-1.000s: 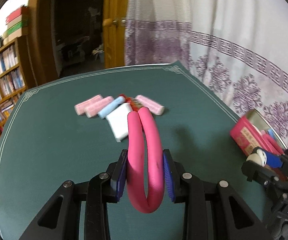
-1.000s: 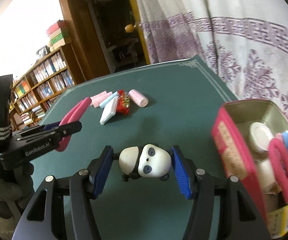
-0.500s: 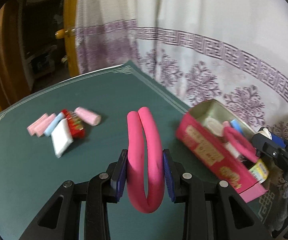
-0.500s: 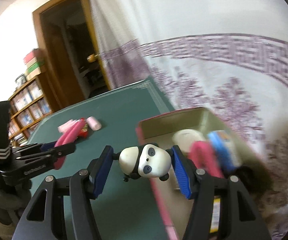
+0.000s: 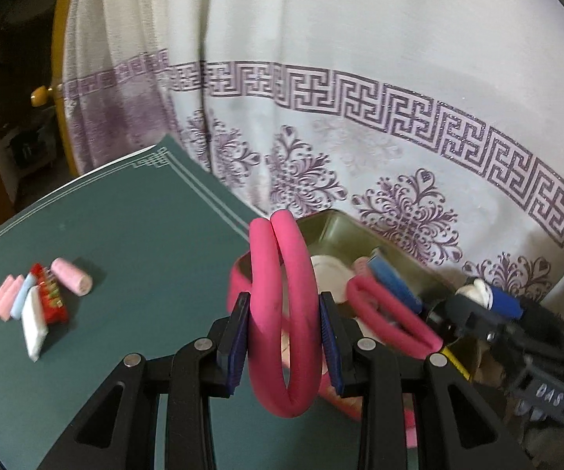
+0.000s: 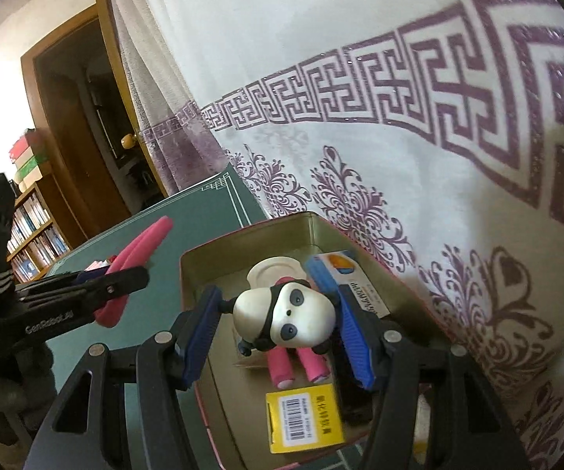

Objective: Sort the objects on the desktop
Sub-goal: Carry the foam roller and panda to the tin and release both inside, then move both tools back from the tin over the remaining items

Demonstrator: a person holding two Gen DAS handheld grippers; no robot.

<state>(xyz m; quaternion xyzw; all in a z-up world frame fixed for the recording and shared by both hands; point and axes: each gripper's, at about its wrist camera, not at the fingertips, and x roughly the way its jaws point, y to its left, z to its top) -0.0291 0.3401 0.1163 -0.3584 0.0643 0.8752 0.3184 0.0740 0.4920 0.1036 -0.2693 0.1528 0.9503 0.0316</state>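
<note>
You are seeing the tin box (image 5: 323, 222) only in part at centre right of the left wrist view: the pink foam loop (image 5: 282, 313) is covering its near wall, motion blur is smearing its contents, and the right gripper (image 5: 481, 305) is masking its right end. The small items (image 5: 31, 305) at left are blurring together.

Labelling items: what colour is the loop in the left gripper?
Pink loop, clearest in the left wrist view.

Pink foam loop (image 5: 282, 313) pinched upright between blue pads, folded ends touching at top, just beside the open tin (image 5: 321, 231); white-and-black panda figure (image 6: 285, 319) clamped sideways above the tin's contents; pink, blue and white bars, red packet, pink spool (image 5: 71, 281) clustered on green tabletop (image 5: 125, 235).
</note>
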